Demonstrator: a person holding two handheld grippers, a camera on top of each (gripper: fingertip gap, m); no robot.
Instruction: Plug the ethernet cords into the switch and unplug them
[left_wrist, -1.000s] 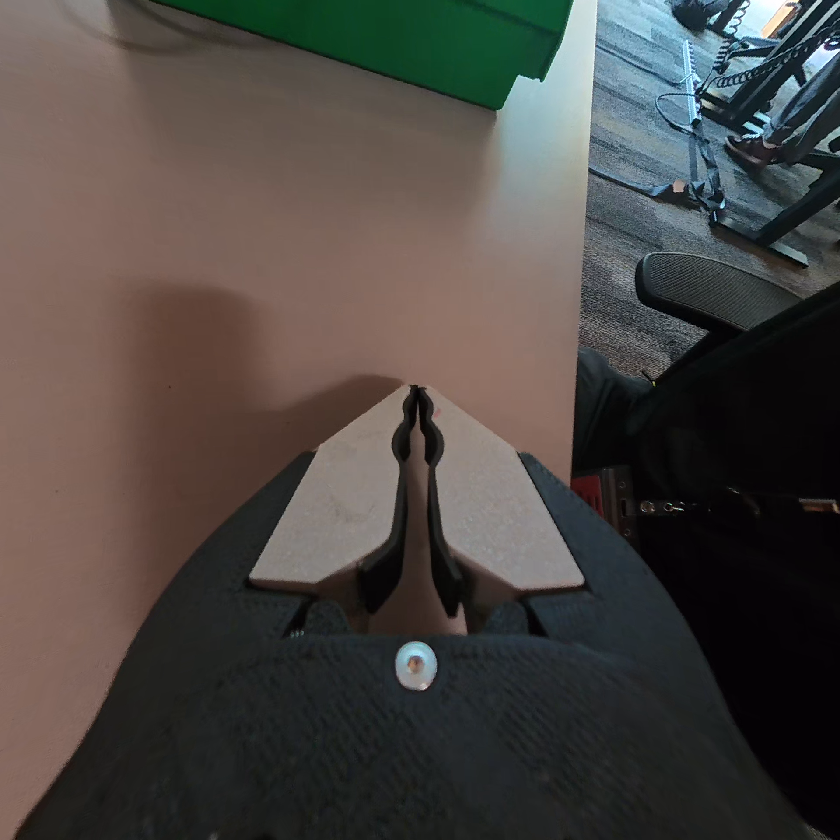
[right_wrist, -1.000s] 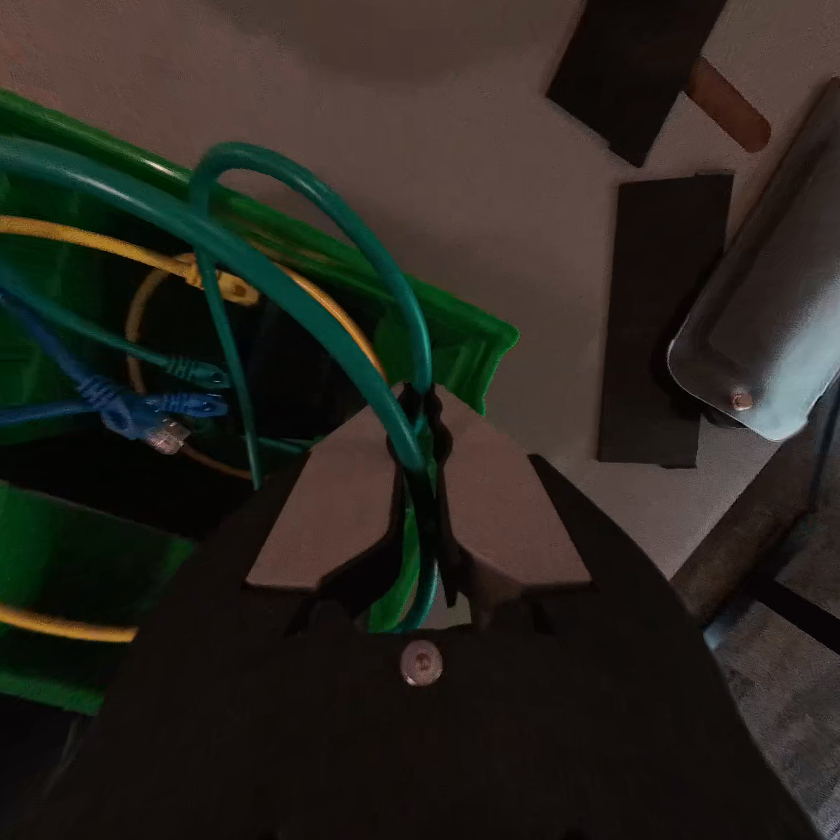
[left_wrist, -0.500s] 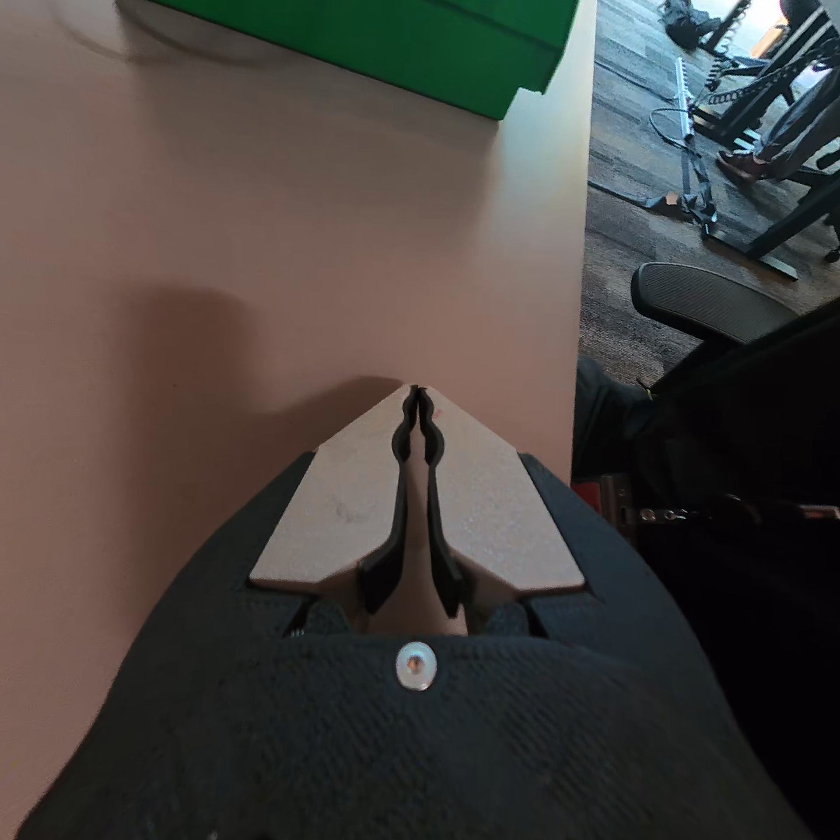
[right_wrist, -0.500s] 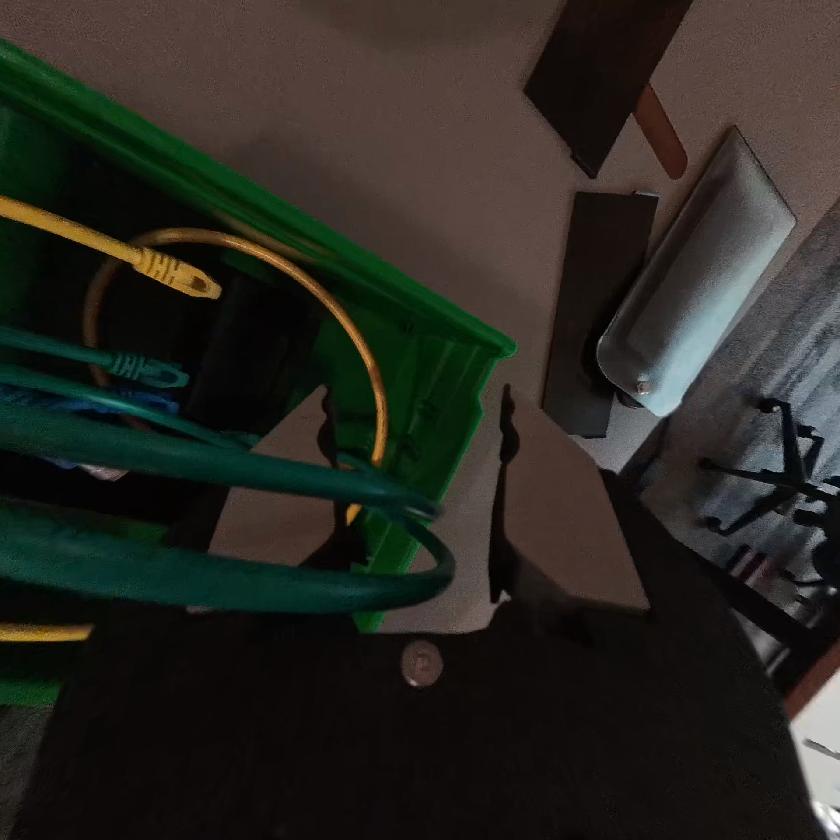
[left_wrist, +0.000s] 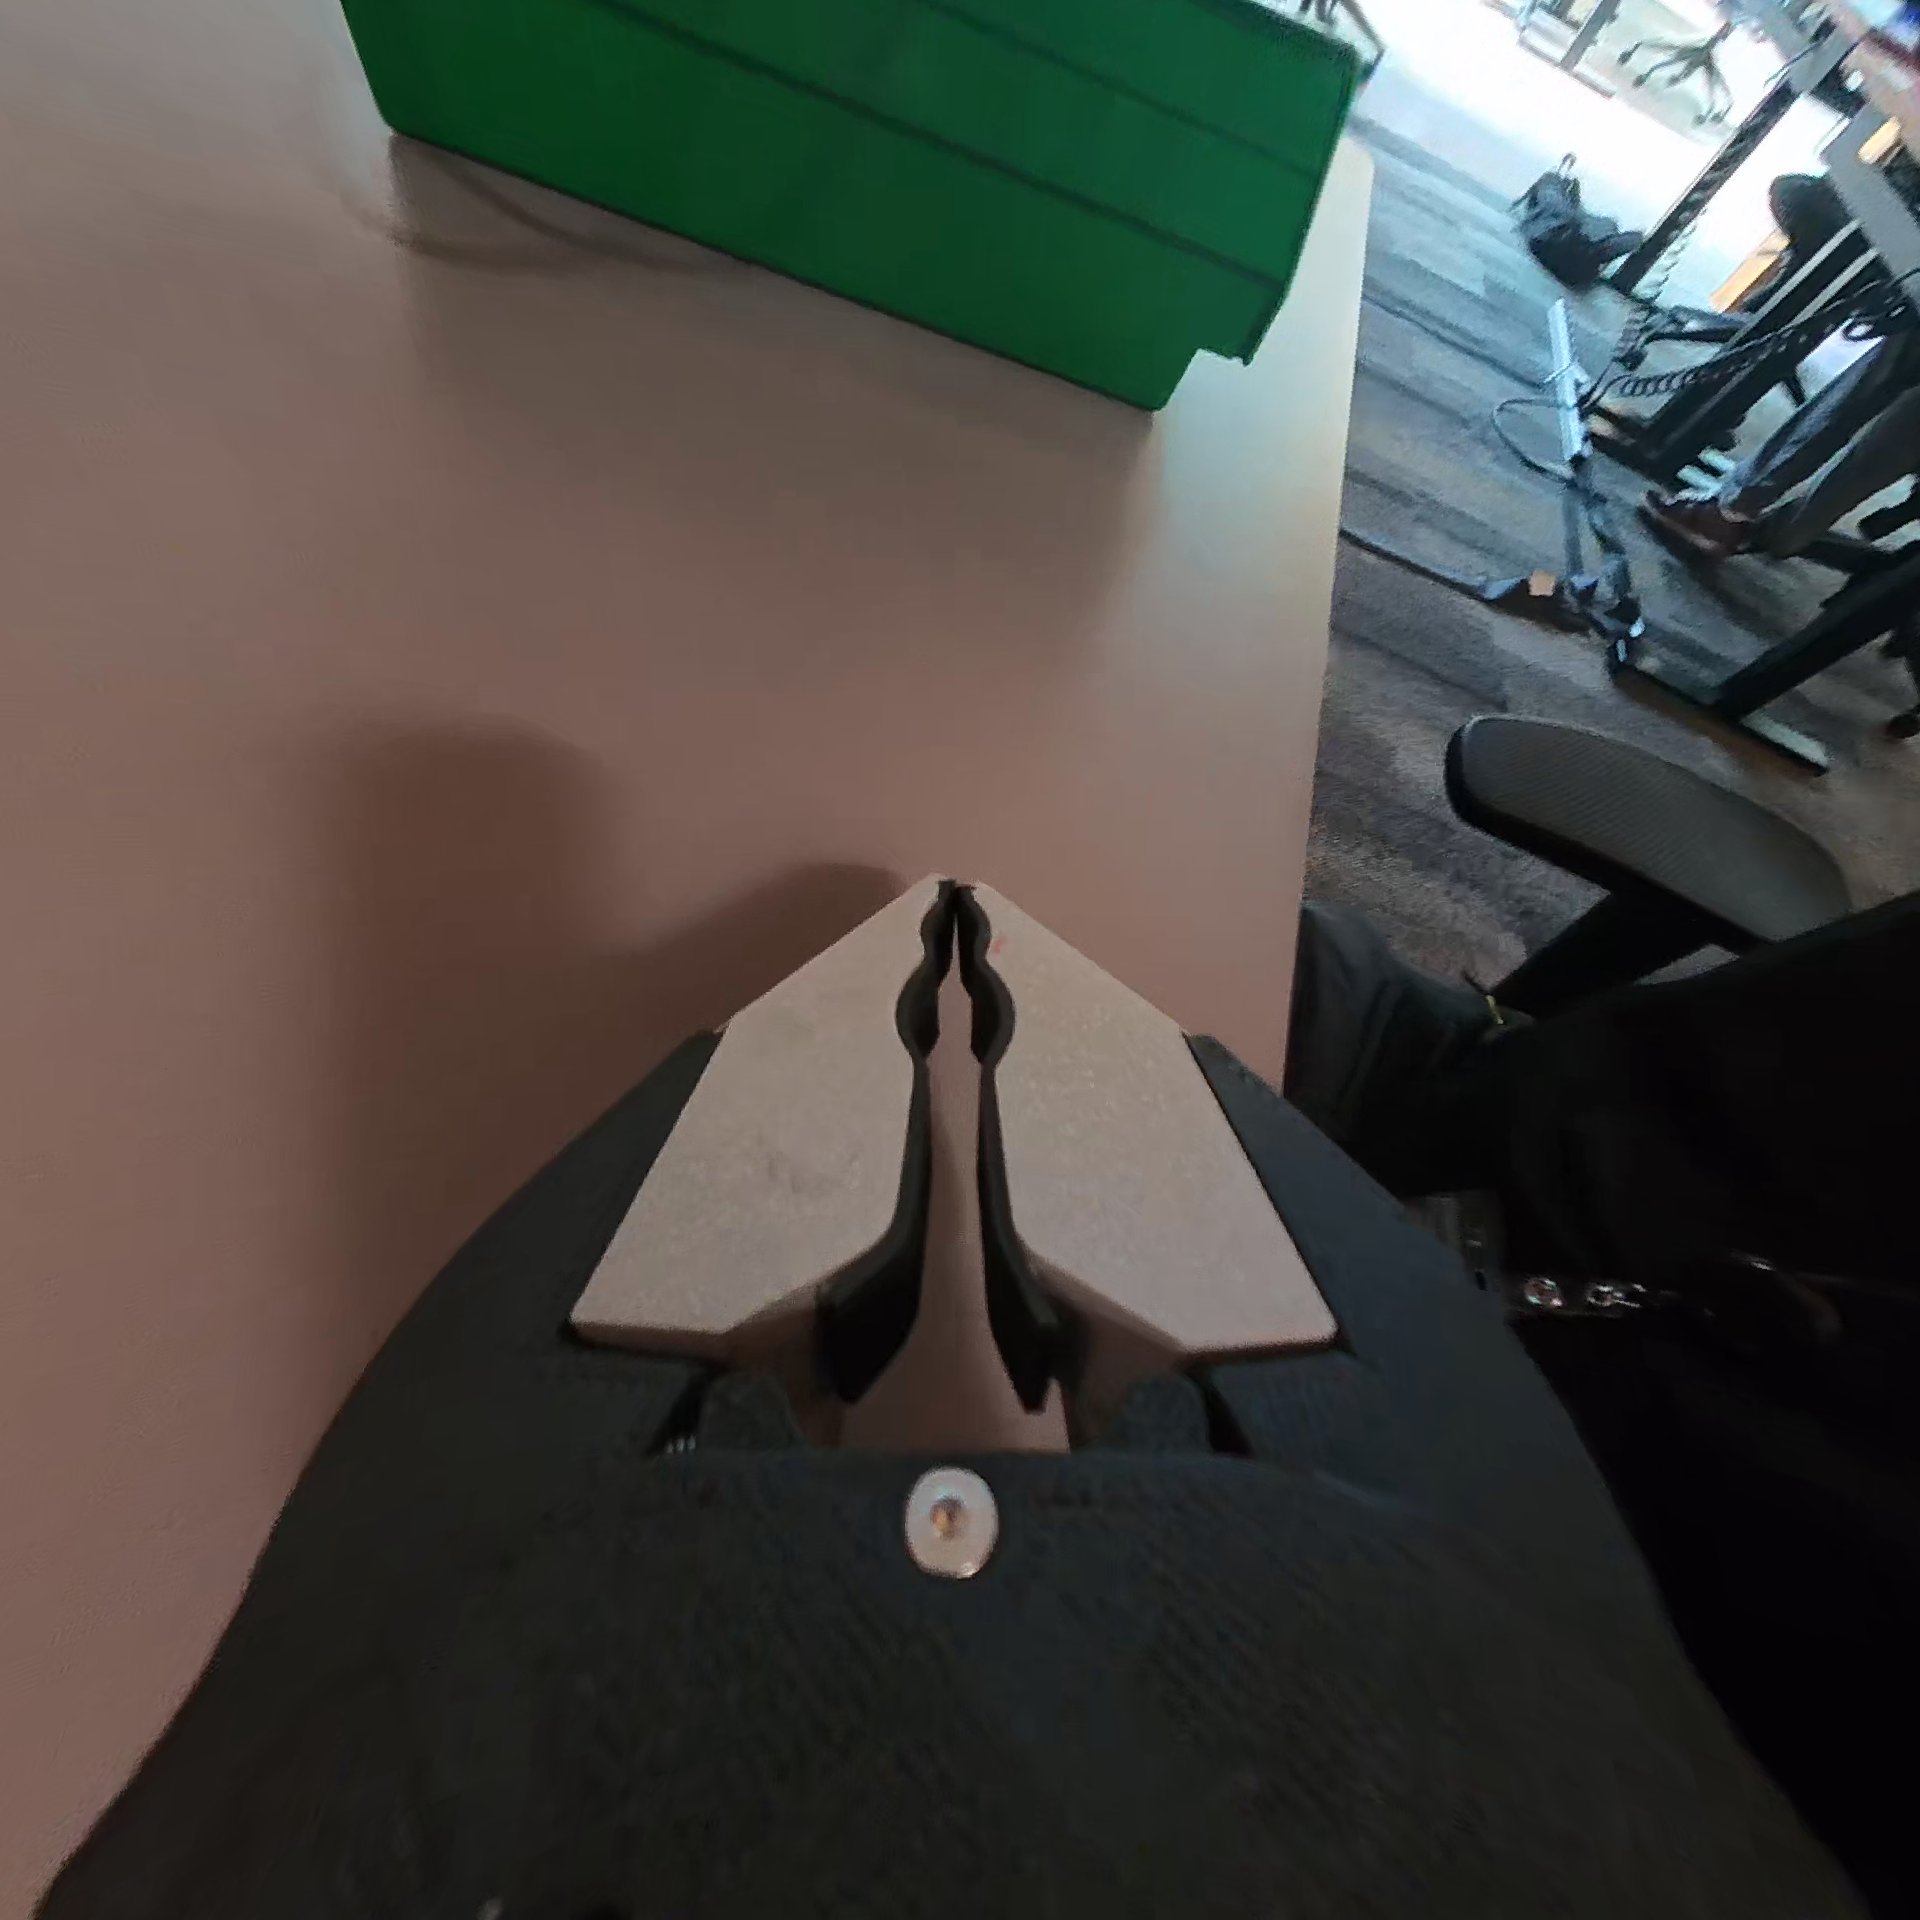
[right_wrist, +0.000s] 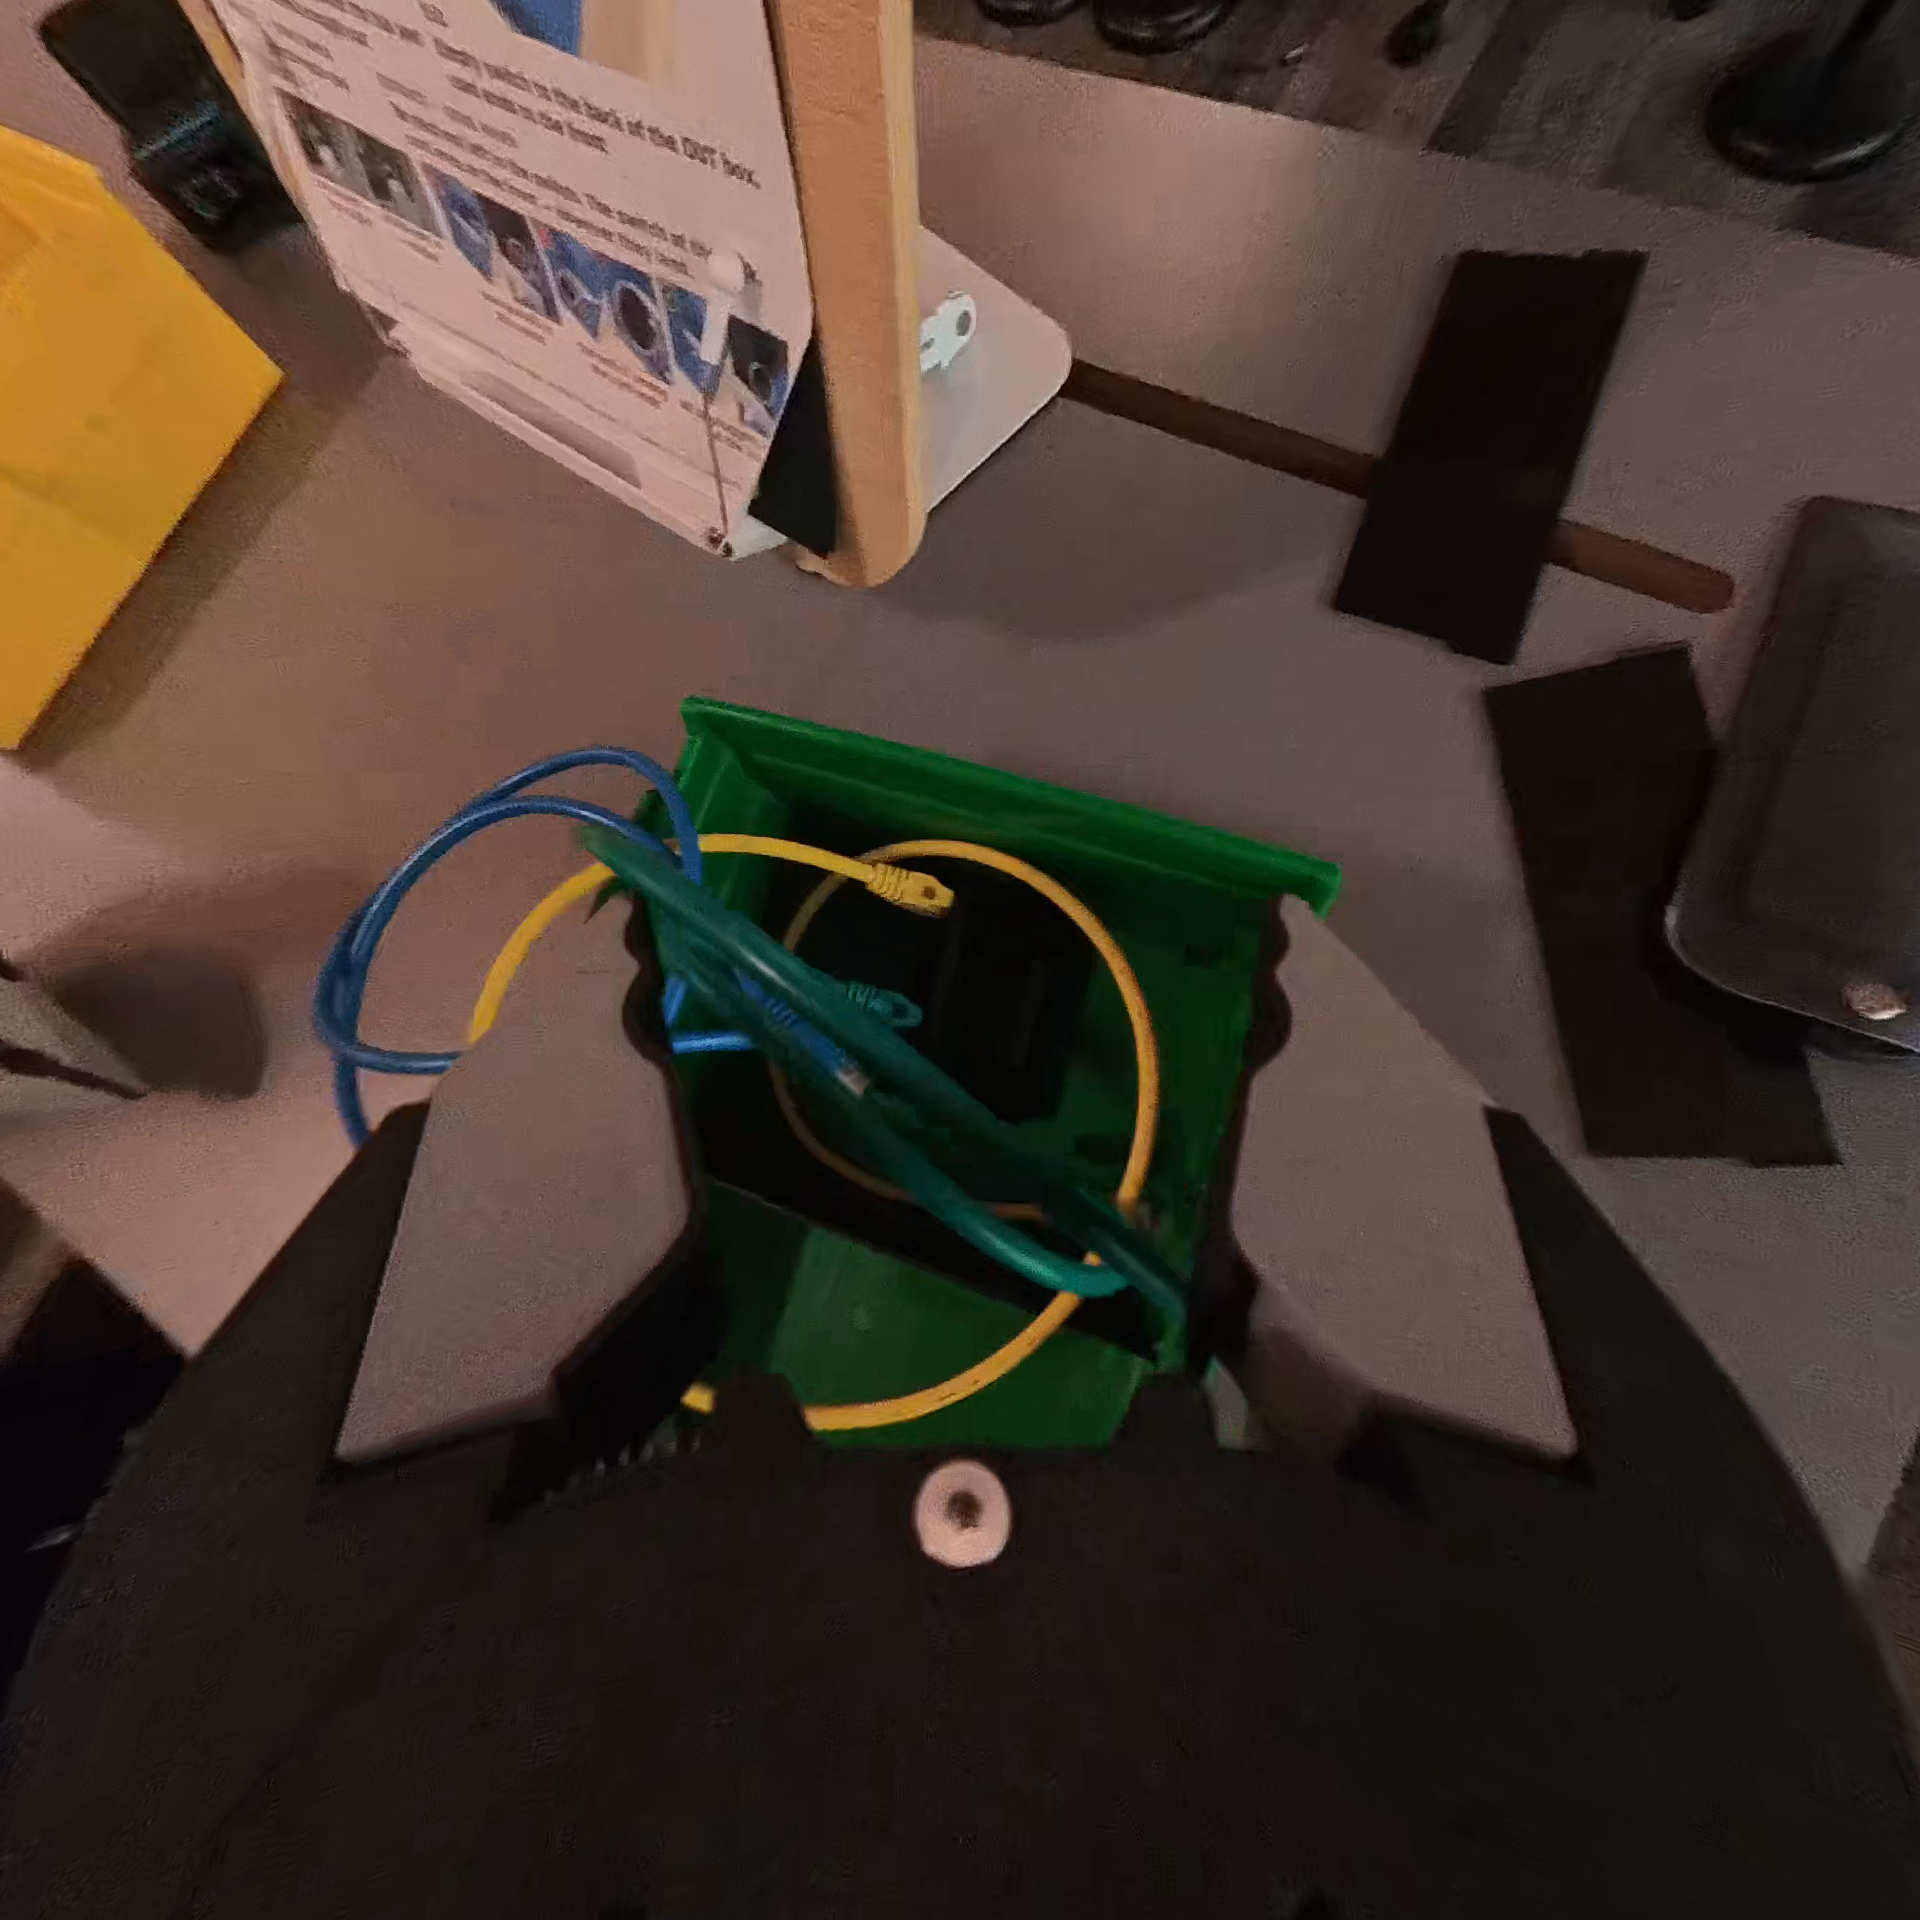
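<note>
Right gripper (right_wrist: 956, 997) spread wide above the green bin (right_wrist: 997, 790).
Left gripper (left_wrist: 951, 889) pressed together, empty, over the table (left_wrist: 623, 623); cords lie loose.

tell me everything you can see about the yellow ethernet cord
The yellow ethernet cord is a thin, glossy, flexible cable curled in one wide loop inside the green bin. One end carries a yellow boot and plug, lying loose and plugged into nothing. Part of the loop arcs out over the bin's left wall. The green cord crosses over it. The open right gripper hovers above without touching it.
</note>
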